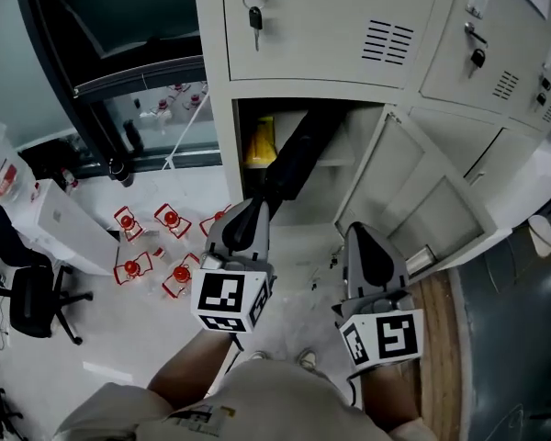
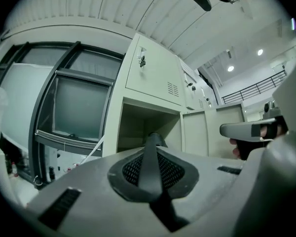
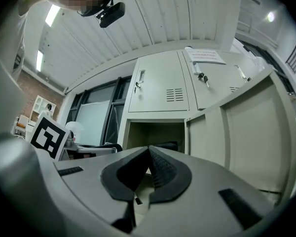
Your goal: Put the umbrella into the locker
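My left gripper (image 1: 248, 220) points level ahead, its jaws pinched tight on the umbrella (image 1: 294, 159). Just to its right, my right gripper (image 1: 363, 242) tips slightly upward, jaw tips pressed together with nothing between them.

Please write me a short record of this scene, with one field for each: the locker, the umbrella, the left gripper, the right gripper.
locker: one compartment open, door swung to the right, yellow thing inside at left
umbrella: black, folded, far end inside the locker
left gripper: shut on the umbrella's near end
right gripper: shut, empty, near the open door
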Demonstrator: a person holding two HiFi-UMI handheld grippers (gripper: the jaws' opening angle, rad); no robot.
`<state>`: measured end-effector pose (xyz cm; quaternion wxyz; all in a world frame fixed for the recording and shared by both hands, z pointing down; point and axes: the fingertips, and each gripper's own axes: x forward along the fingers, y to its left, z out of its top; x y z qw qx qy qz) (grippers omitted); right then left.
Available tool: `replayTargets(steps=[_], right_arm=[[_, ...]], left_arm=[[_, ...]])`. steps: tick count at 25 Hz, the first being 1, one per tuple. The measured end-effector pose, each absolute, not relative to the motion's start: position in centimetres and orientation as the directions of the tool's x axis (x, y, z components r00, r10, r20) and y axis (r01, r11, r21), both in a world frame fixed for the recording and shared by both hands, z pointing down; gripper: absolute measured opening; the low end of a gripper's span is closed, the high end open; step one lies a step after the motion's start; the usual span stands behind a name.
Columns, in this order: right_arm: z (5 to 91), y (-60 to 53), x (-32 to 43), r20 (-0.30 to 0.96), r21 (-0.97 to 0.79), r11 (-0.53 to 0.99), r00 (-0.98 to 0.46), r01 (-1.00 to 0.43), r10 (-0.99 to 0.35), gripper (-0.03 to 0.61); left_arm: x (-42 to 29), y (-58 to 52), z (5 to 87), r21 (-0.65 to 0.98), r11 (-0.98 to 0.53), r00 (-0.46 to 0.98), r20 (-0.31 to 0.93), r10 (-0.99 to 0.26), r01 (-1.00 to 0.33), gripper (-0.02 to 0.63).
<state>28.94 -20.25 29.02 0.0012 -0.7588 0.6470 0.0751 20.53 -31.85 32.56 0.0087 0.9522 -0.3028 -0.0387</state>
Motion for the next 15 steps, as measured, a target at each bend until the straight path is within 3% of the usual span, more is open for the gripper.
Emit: replayTargets(steps=[15], right_arm=[[30.2, -24.2, 33.1, -0.093, 0.086, -0.014, 0.006, -0.996, -0.996, 0.006]], left_arm=[[27.3, -35.4, 35.2, 0.002, -0.736, 0.736, 0.025, -0.676, -0.677, 0.012]])
